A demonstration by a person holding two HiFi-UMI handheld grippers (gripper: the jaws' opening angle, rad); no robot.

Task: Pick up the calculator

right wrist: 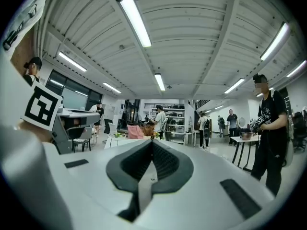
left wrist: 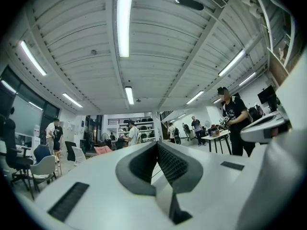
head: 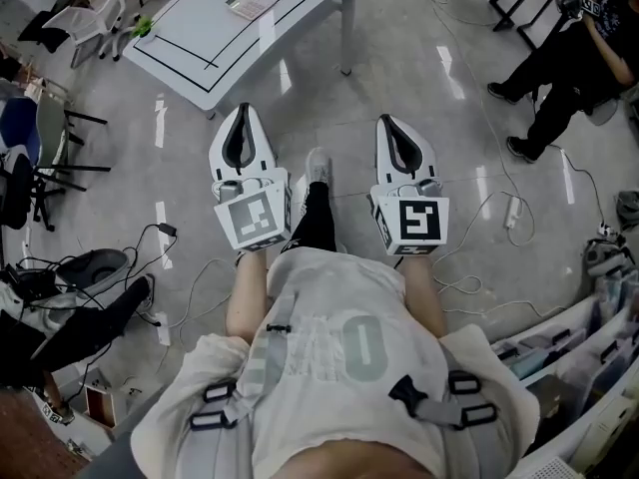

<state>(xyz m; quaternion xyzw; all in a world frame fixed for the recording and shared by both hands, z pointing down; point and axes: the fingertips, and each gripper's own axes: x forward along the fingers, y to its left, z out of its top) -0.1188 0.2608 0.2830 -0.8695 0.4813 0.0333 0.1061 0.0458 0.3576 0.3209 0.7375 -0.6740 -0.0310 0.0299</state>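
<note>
White table (head: 190, 28) with a dark line border is seen at the top of the head view. A small flat device, taken for the calculator (head: 248, 5), lies on its far part and is well apart from both grippers.

The left gripper (head: 243, 111) is held over the glossy grey floor (head: 359, 98), just short of the table's near edge. Its claw is closed and empty. In the left gripper view (left wrist: 157, 146) the dark ribbed pads are seen pressed together in one line.

The right gripper (head: 387, 121) is held beside it, roughly parallel, also over bare floor. Its claw is closed too, with nothing gripped. In the right gripper view (right wrist: 152, 143) the pads meet at the tip. The left gripper's marker cube (right wrist: 42, 108) shows at that view's left edge.

Both grippers are pointed roughly level, out into the room and not down at the table.

Cables (head: 479, 218) are strewn on the floor to the right. Chairs (head: 40, 168) are grouped at the left. A person in black (head: 559, 68) is seen at the upper right. The wearer's white shirt (head: 329, 367) fills the bottom of the head view.
</note>
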